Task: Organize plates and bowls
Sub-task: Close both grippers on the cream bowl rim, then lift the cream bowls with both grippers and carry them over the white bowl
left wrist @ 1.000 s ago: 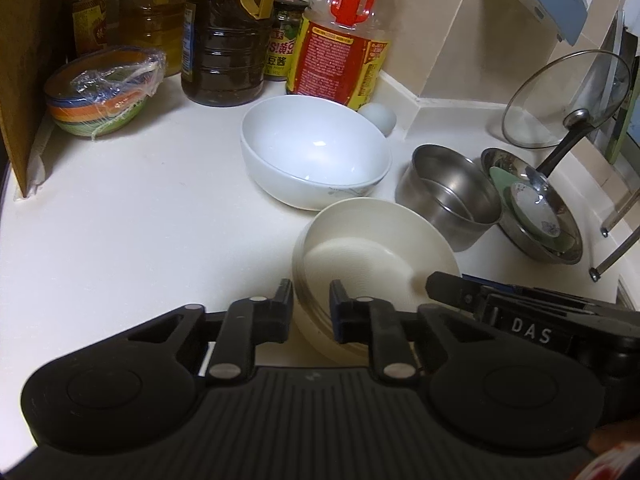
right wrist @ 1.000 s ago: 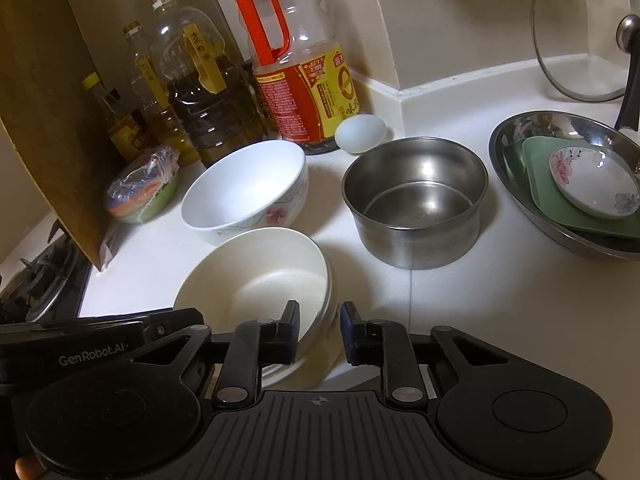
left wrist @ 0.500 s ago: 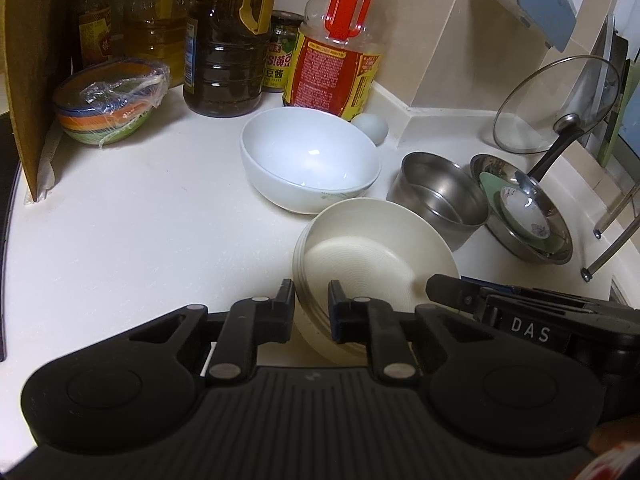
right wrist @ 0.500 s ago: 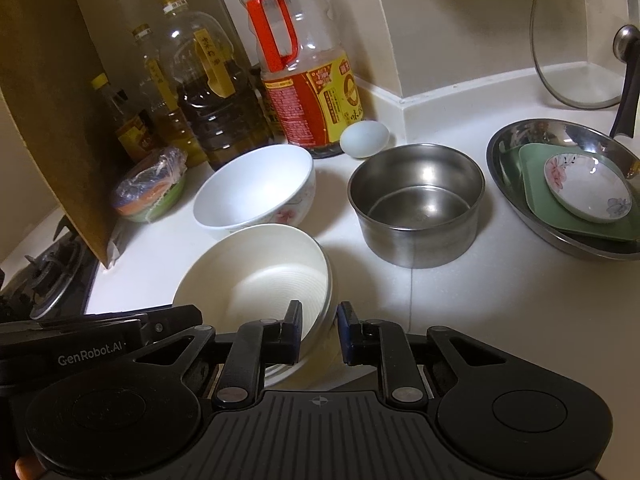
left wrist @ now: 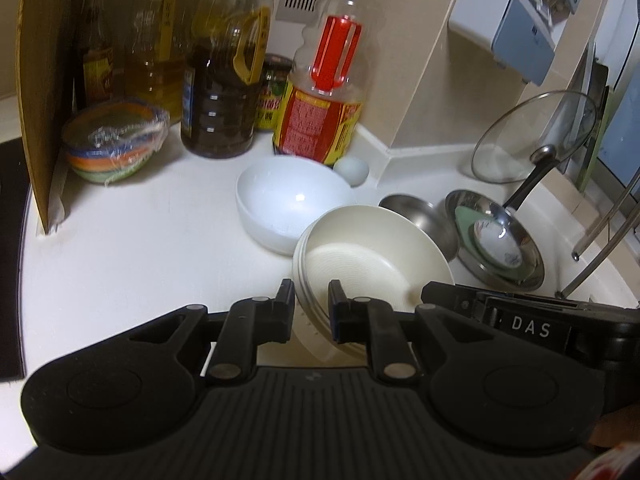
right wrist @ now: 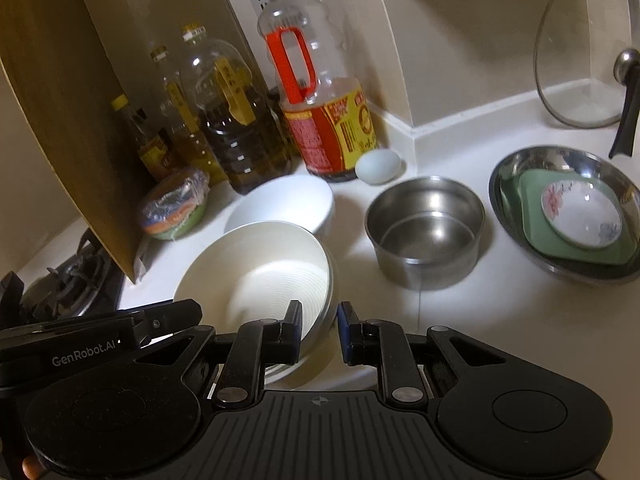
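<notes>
Surface: a white countertop point(right wrist: 500, 320), bounded by a tiled wall corner.
Back row: oil bottles point(right wrist: 240, 128) and a wrapped stack of coloured bowls point(right wrist: 174, 210).
Middle: a white bowl point(left wrist: 284, 200), an egg point(right wrist: 378, 165), a steel pot point(right wrist: 424, 232).
Right: a steel basin point(right wrist: 516, 168); a glass lid point(right wrist: 580, 60) is leaned on the wall.

White letters "DAS" stand on the black body of the right gripper point(left wrist: 532, 326) at the near right of the left wrist view. "GenRobot.AI" stands on the left gripper point(right wrist: 84, 350) at the near left of the right wrist view. The print on the red-labelled bottle point(right wrist: 332, 136) at the far wall is too small to read.
</notes>
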